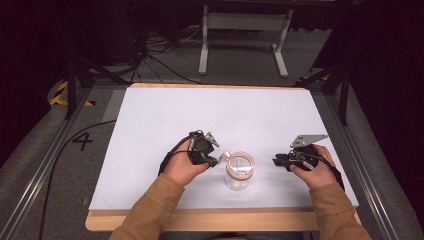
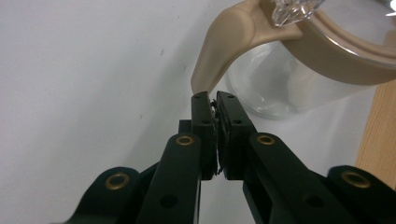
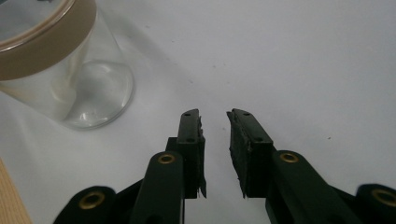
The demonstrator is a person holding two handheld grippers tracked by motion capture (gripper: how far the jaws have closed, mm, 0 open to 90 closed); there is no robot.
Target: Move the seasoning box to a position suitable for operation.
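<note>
My left gripper (image 2: pixel 215 100) has its jaws pressed together with nothing between them, the tips sitting just below the lower end of the tan handle (image 2: pixel 219 46) of a clear glass jug (image 2: pixel 280 88); I cannot tell whether they touch it. My right gripper (image 3: pixel 214 119) has its jaws a narrow gap apart, empty, over bare white surface, with the jug up to their left and apart from them. From the high view, the jug (image 1: pixel 239 172) stands upright on the white mat (image 1: pixel 210 115), near its front edge, between my two grippers: the left one (image 1: pixel 212 161) is just beside its handle side, the right one (image 1: pixel 276 161) near but clear of it. The jug has a tan rim. Both hands come in from brown sleeves (image 1: pixel 150 210). The mat lies on a wooden table (image 1: pixel 220 222).
</note>
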